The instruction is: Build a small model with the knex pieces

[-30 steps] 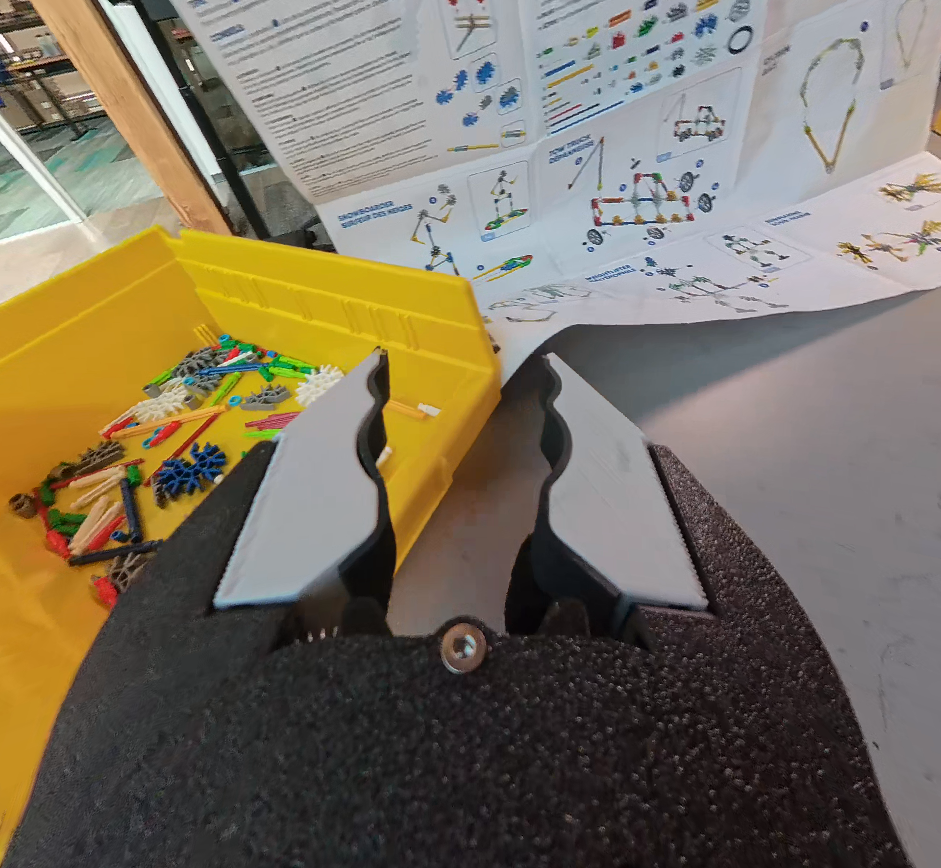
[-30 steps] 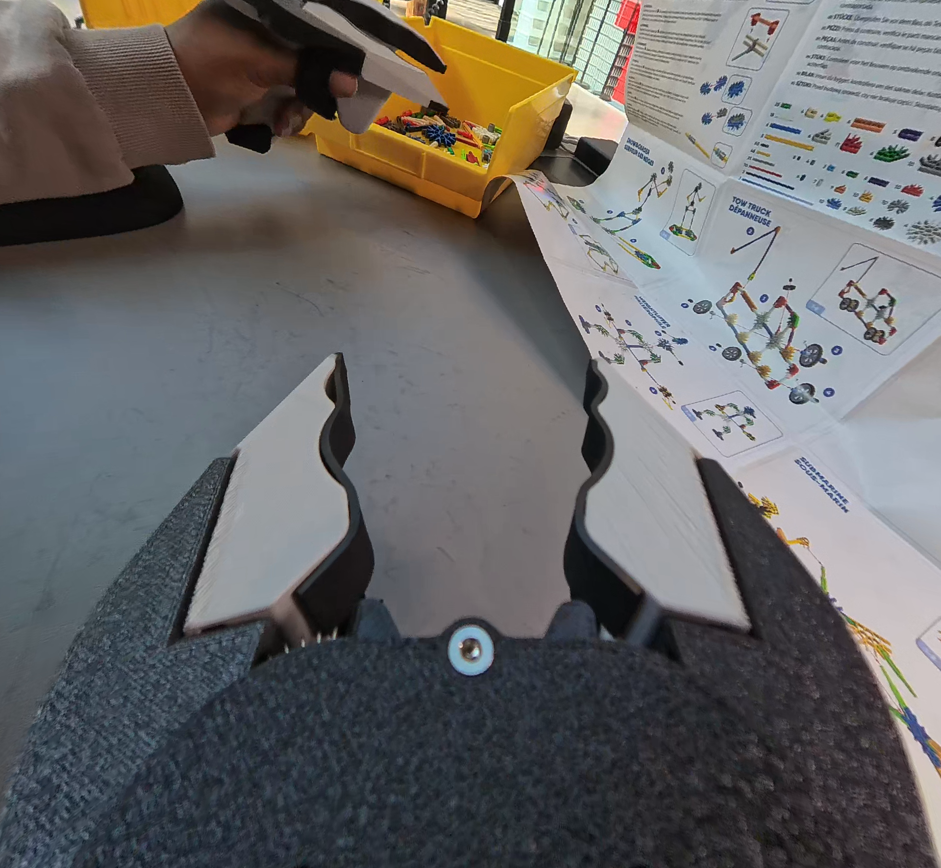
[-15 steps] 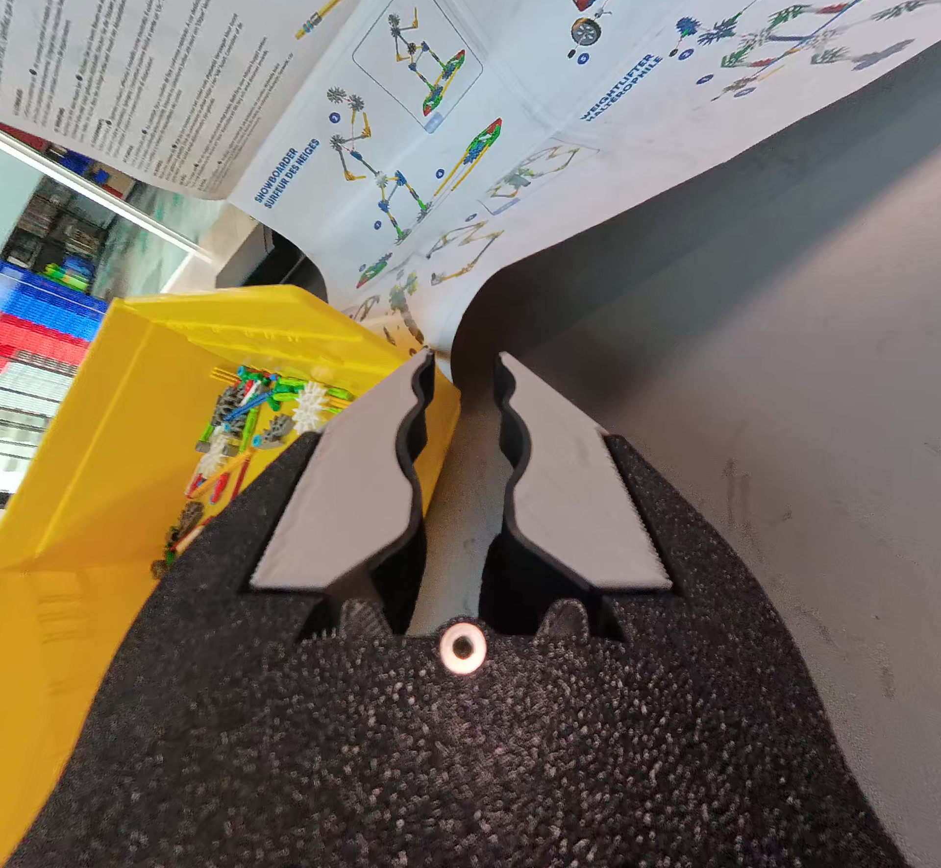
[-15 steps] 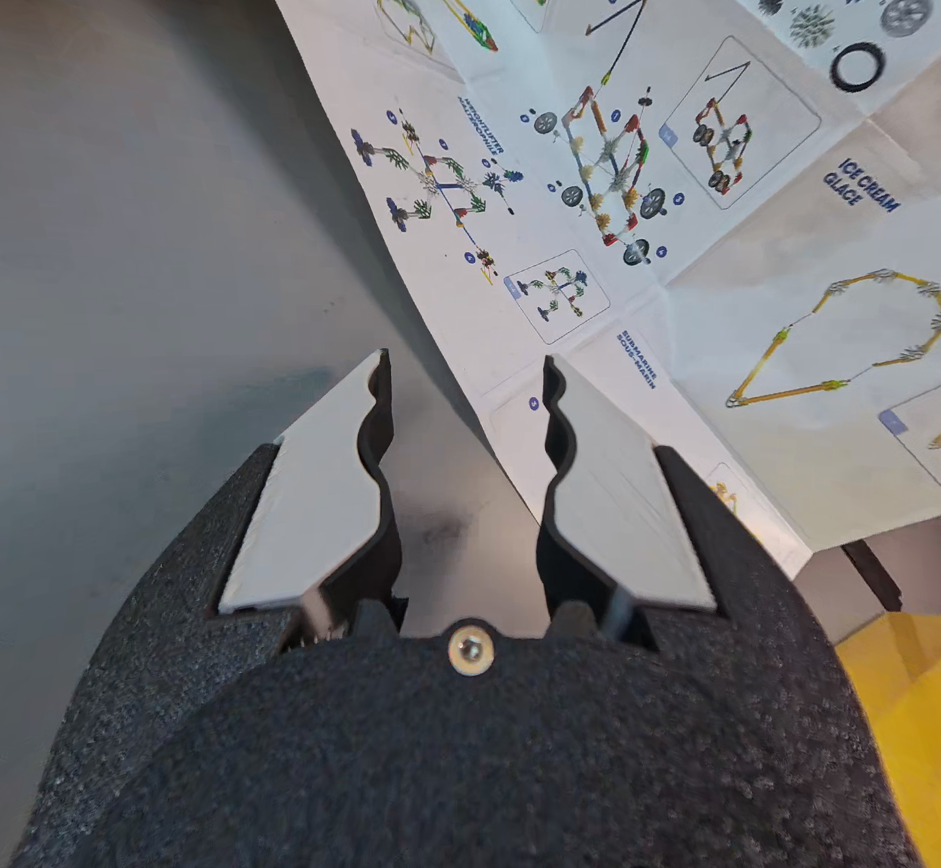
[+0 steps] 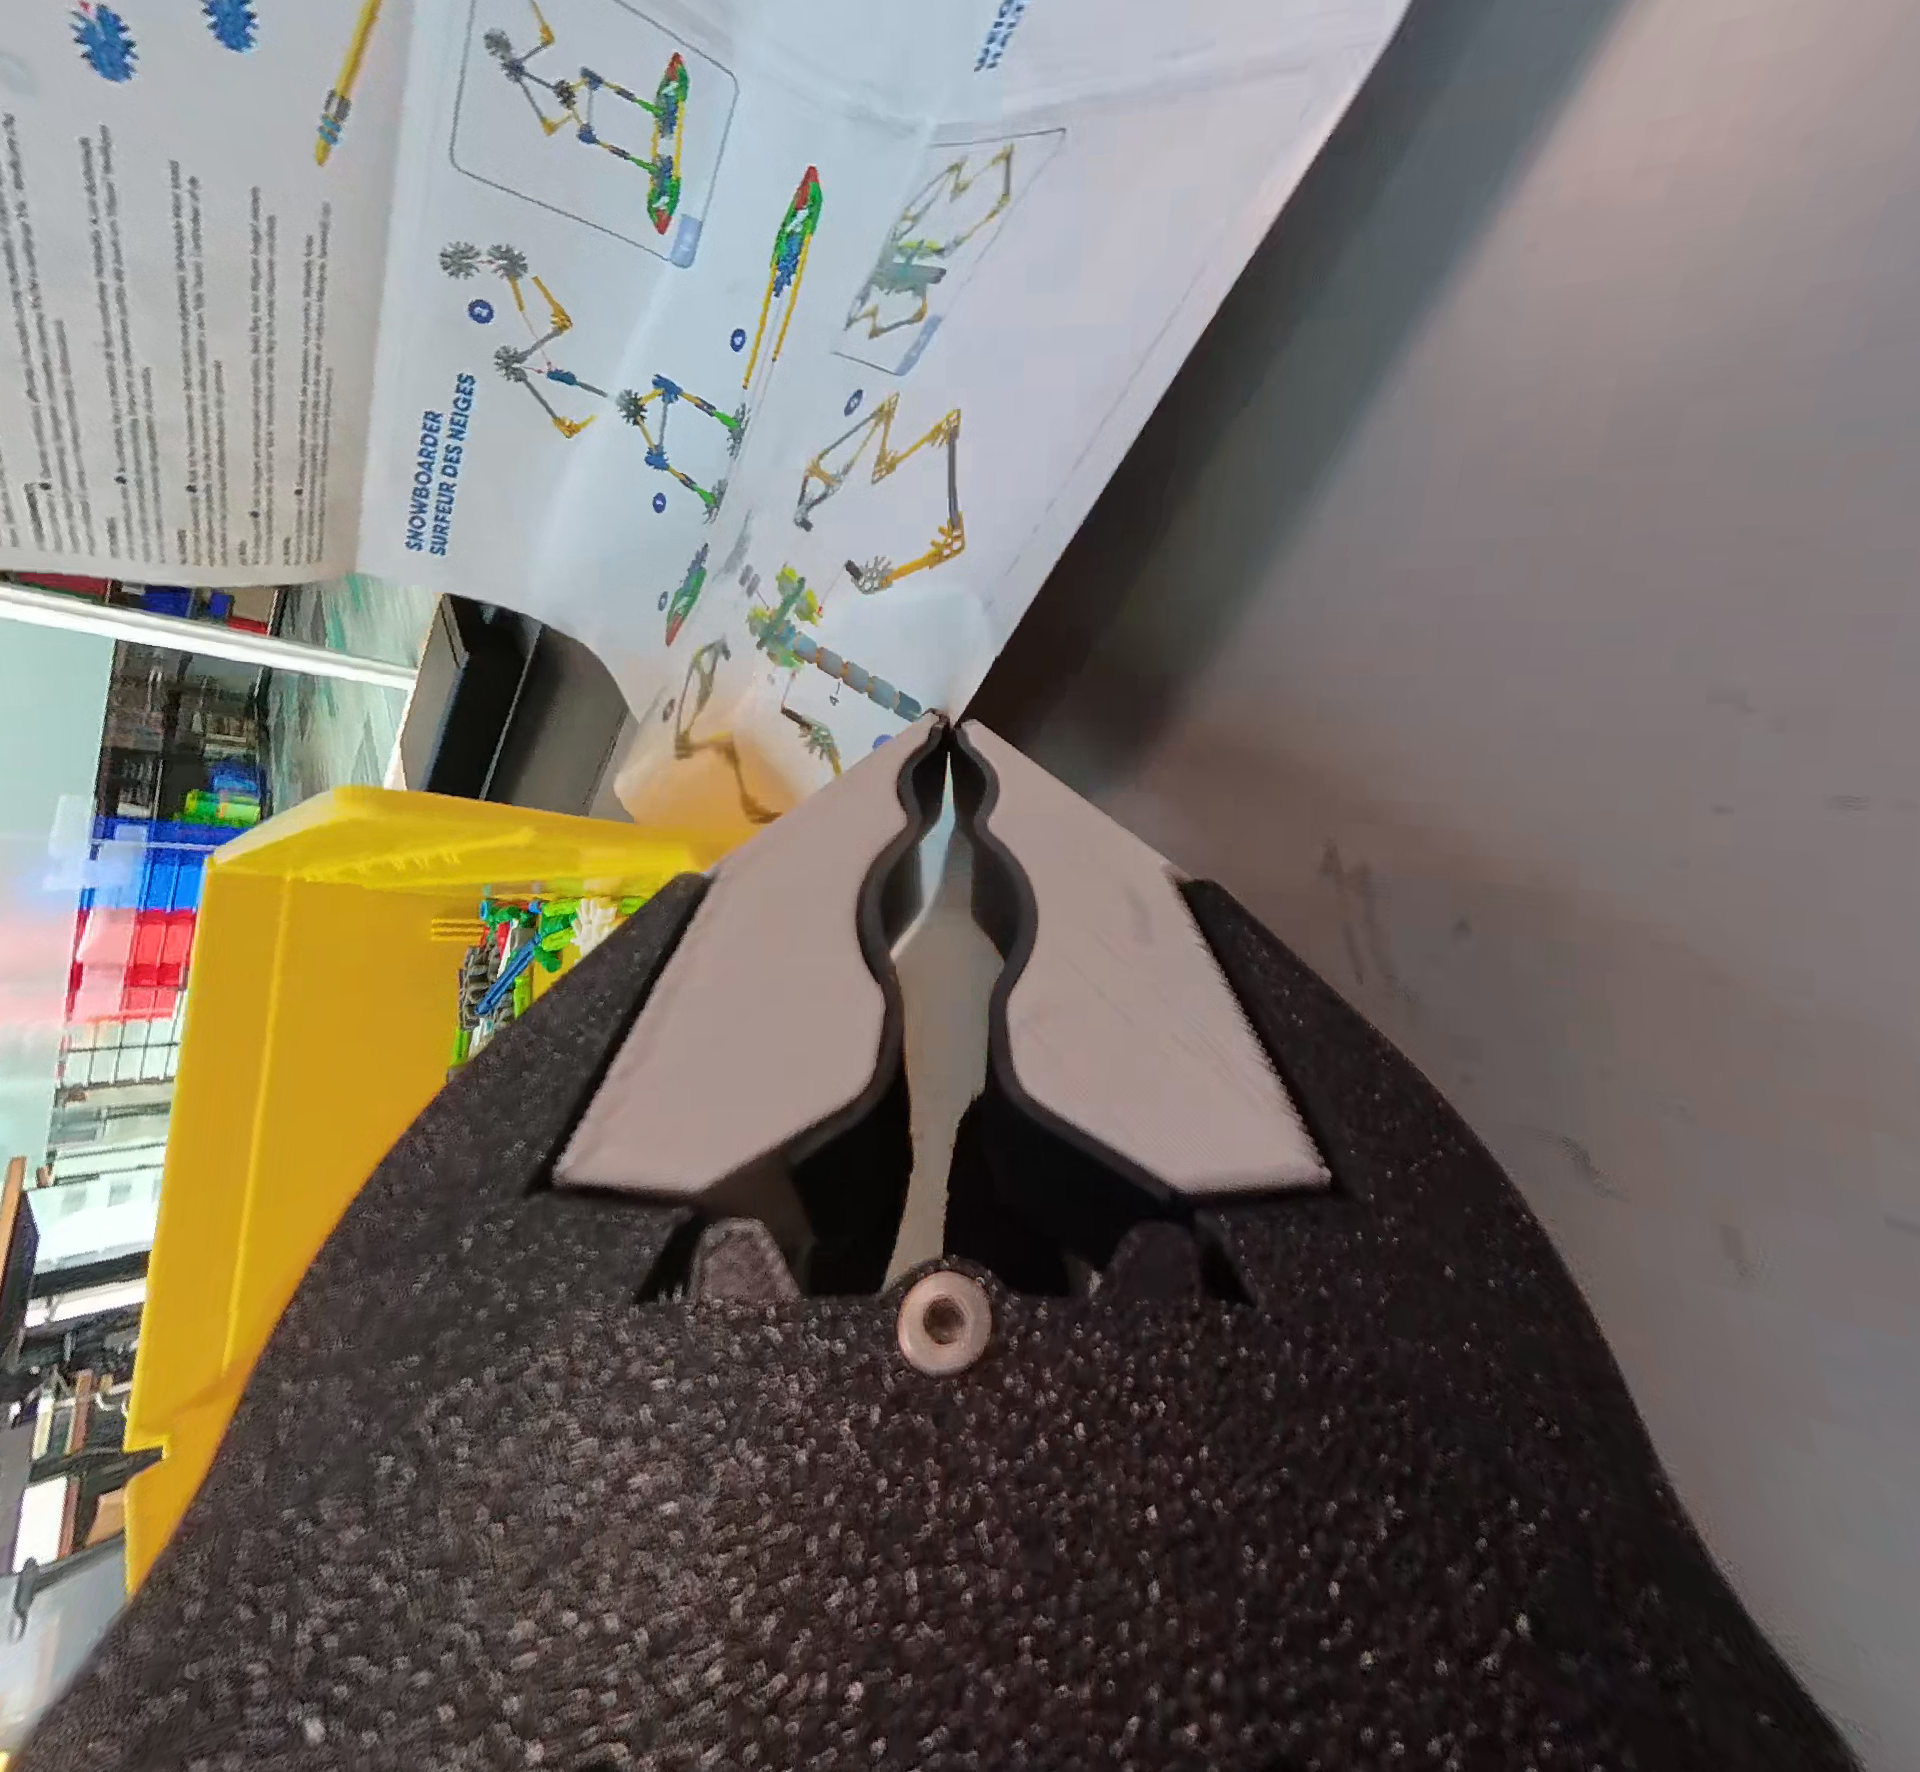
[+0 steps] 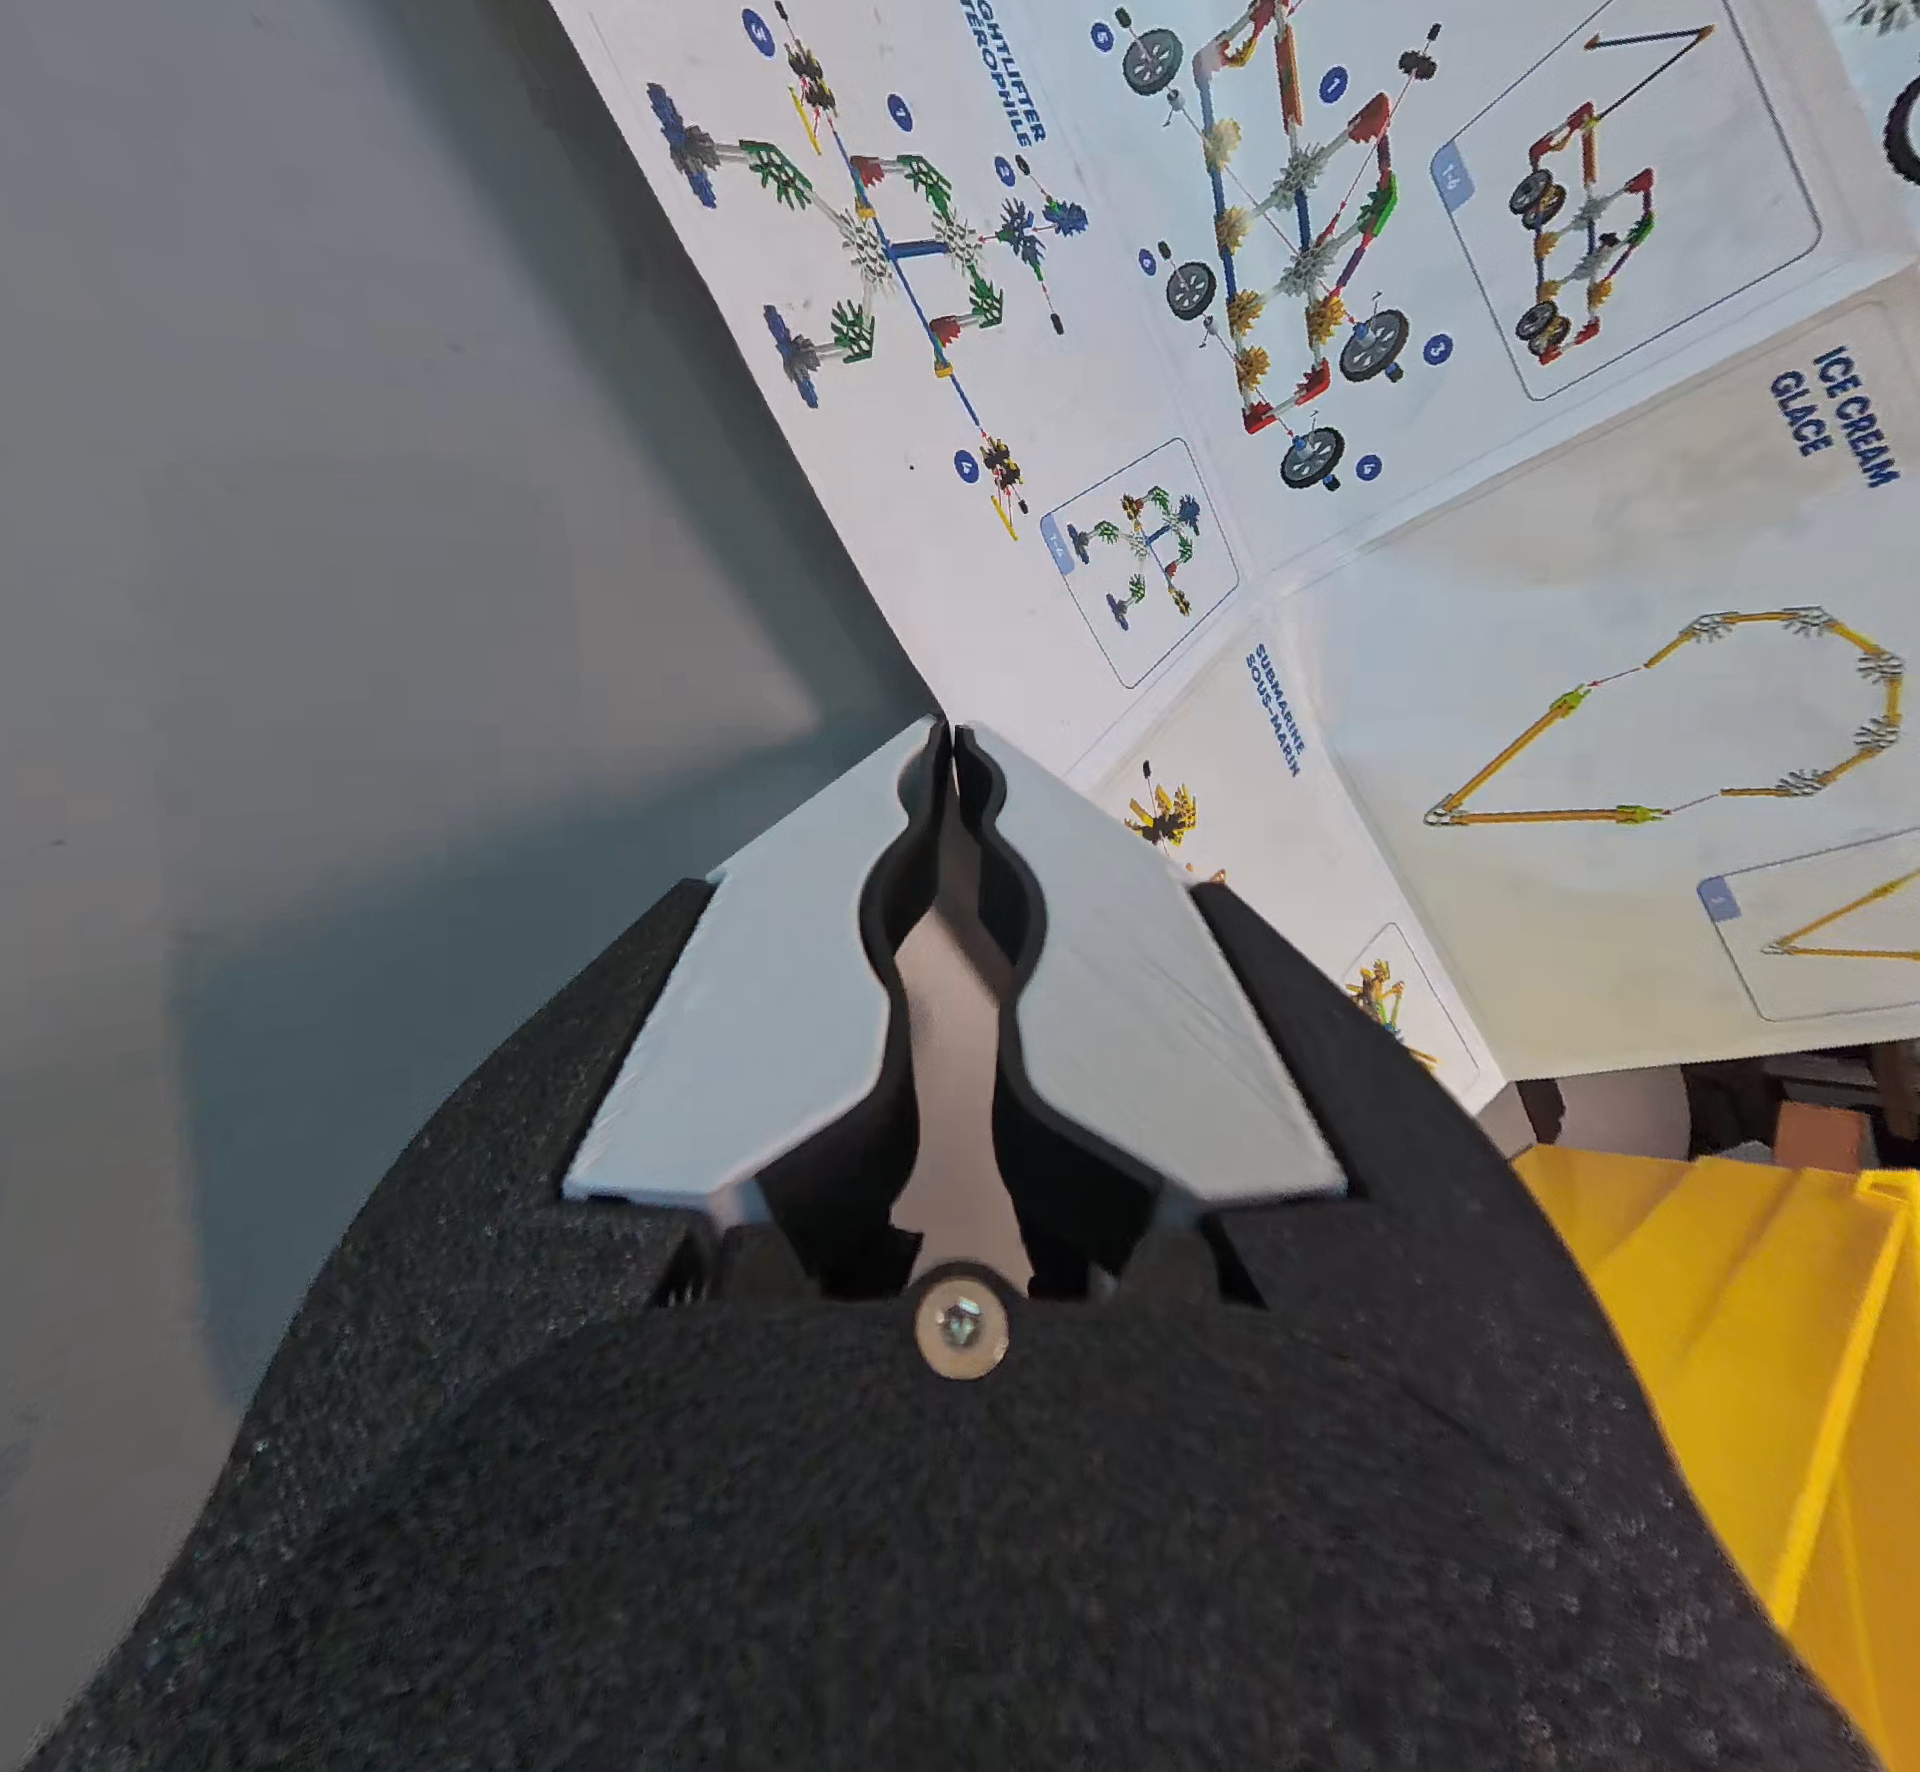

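Note:
A large white instruction sheet (image 5: 623, 268) with coloured model drawings lies partly on the grey table (image 5: 1558, 579) and rises behind it. My left gripper (image 5: 948, 733) is turned on its side and shut on the sheet's front edge near its left corner; a pale strip of paper shows between the fingers. In the right wrist view my right gripper (image 6: 948, 735) is also turned on its side and shut on the front edge of the same sheet (image 6: 1247, 372), farther to the right. Neither gripper shows in the other's view.
A yellow bin (image 5: 312, 995) holding several small coloured building pieces (image 5: 520, 943) stands just left of the left gripper. Another yellow bin (image 6: 1714, 1359) stands at the right gripper's lower right. Bare grey tabletop (image 6: 312, 475) lies in front of the sheet.
Both grippers have rolled onto their sides, moved in to the sheet's front edge and closed from open to shut on it.

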`<action>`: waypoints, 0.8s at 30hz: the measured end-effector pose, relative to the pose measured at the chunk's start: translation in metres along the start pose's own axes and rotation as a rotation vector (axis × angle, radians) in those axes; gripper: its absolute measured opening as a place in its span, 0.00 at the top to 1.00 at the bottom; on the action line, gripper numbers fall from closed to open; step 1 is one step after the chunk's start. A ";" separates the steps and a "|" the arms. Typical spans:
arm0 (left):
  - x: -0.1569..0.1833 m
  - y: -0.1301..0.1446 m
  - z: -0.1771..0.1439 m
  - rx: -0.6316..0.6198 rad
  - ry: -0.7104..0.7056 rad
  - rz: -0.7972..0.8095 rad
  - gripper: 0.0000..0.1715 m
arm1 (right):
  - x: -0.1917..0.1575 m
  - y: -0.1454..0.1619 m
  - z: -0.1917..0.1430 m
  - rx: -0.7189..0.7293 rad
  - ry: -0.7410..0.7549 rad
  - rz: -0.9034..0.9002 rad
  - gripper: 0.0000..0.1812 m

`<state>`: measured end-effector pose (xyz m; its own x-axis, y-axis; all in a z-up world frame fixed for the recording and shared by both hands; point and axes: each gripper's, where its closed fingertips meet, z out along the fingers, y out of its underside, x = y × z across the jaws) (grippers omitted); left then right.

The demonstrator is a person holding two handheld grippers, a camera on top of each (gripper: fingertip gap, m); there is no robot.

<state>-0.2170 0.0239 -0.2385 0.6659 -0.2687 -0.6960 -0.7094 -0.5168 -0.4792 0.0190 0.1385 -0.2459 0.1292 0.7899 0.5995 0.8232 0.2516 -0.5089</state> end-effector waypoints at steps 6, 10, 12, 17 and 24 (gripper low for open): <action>0.034 -0.007 -0.018 0.022 0.117 0.097 1.00 | -0.005 0.026 -0.009 -0.070 -0.034 0.002 1.00; 0.045 -0.004 -0.025 -0.006 0.191 0.106 1.00 | -0.008 0.028 -0.012 -0.053 -0.060 0.020 0.99; 0.047 -0.002 -0.029 -0.013 0.226 0.088 1.00 | -0.011 0.027 -0.013 -0.036 -0.088 0.043 0.99; 0.047 0.007 -0.038 -0.017 0.315 0.028 1.00 | -0.026 0.020 -0.022 0.026 -0.246 0.133 0.99; 0.051 0.011 -0.062 0.044 0.535 -0.183 0.99 | -0.036 0.018 -0.027 0.059 -0.393 0.252 0.97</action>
<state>-0.1771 -0.0457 -0.2464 0.7948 -0.5585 -0.2374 -0.5730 -0.5620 -0.5965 0.0438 0.0997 -0.2602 0.0921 0.9795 0.1792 0.7591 0.0474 -0.6493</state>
